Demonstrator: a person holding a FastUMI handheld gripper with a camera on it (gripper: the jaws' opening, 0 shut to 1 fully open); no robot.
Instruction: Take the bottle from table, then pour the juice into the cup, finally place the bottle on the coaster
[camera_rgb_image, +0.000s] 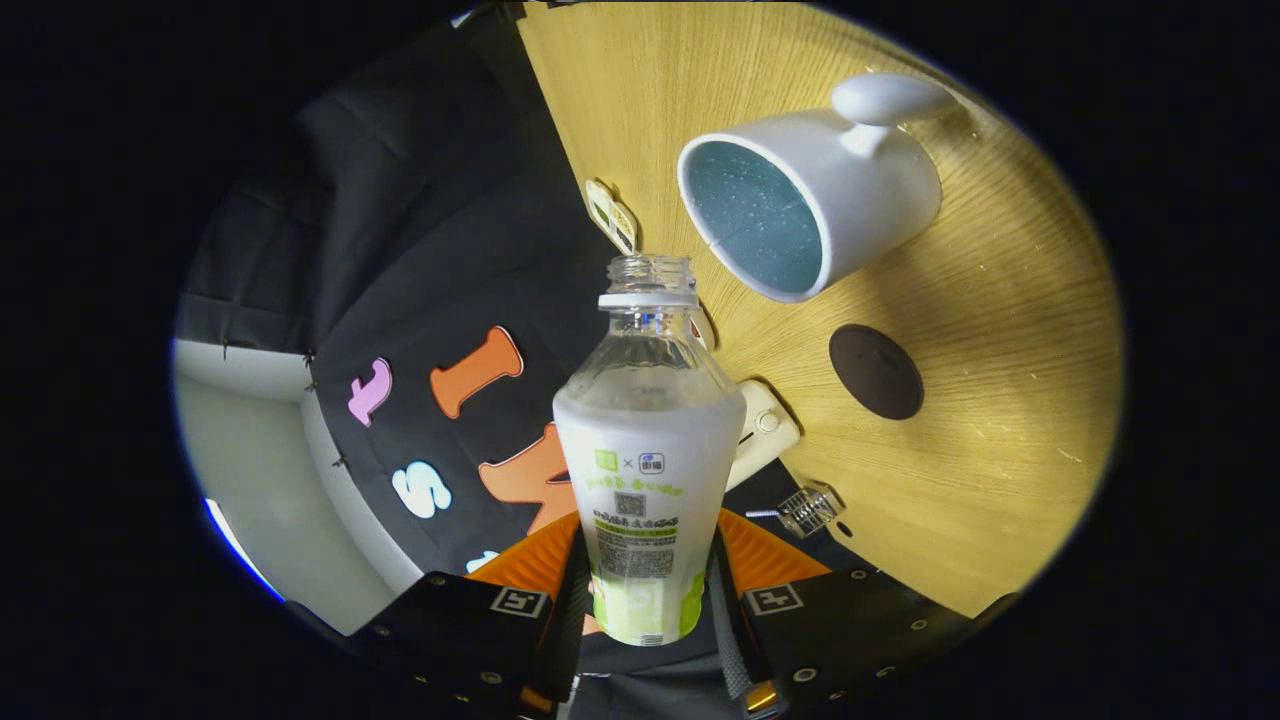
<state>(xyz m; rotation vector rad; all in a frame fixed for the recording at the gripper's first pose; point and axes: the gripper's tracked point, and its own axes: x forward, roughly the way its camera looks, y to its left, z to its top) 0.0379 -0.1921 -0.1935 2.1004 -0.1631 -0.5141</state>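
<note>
The gripper (645, 600) has its 2 fingers clamped on the lower body of the clear plastic bottle (645, 450), hiding the bottle's base. The uncapped, ribbed neck points toward the white ceramic cup (850, 180) with its speckled blue inside. A dark round coaster (876, 371) lies flat on the grained wooden table (1000, 400) near the cup.

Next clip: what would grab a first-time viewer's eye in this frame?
First the open, capless bottle, clamped between the two fingers of the claw and held tilted relative to the wooden table, its neck pointing toward the cup. Next the white cup with a blue inside, beyond the bottle's mouth and slightly to one side. The dark round coaster lies bare on the table near the cup.
</note>
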